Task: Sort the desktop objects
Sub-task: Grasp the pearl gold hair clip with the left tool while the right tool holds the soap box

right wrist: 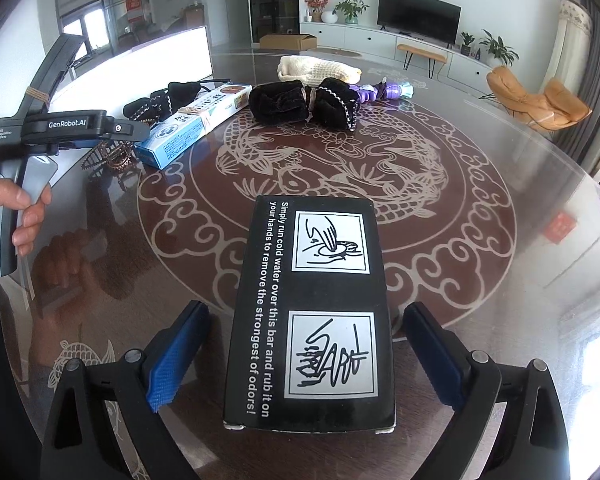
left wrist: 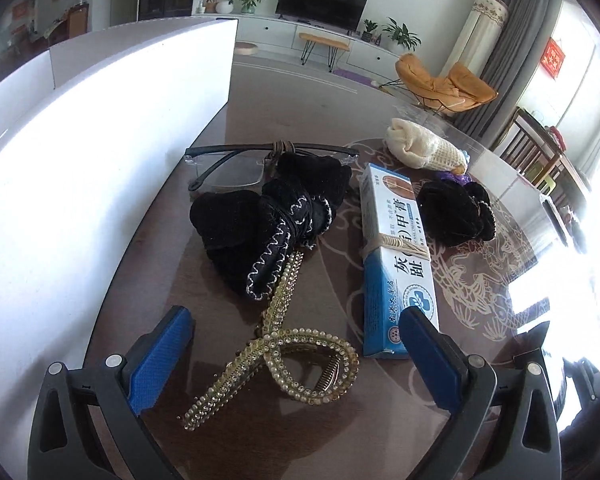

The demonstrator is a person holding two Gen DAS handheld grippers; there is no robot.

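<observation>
While my left gripper (left wrist: 296, 354) sits wide open around the gold hair clip (left wrist: 284, 360), my right gripper (right wrist: 300, 354) gapes empty either side of the black box (right wrist: 312, 312).

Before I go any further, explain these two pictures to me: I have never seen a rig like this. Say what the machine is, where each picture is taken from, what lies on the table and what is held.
There is no robot. A person holds a two-finger gripper in each hand, and each carries a fisheye camera looking along its blue-padded fingers.

The left wrist view shows the left gripper open above a gold beaded hair clip. Beyond lie a black velvet bow, glasses, a blue and white box bound with a rubber band, a second black bow and a cream knitted item, all on a patterned glass-topped table.

The right wrist view shows the right gripper open around a black box, not touching it. The person's left hand shows there too. Nothing is held.
</observation>
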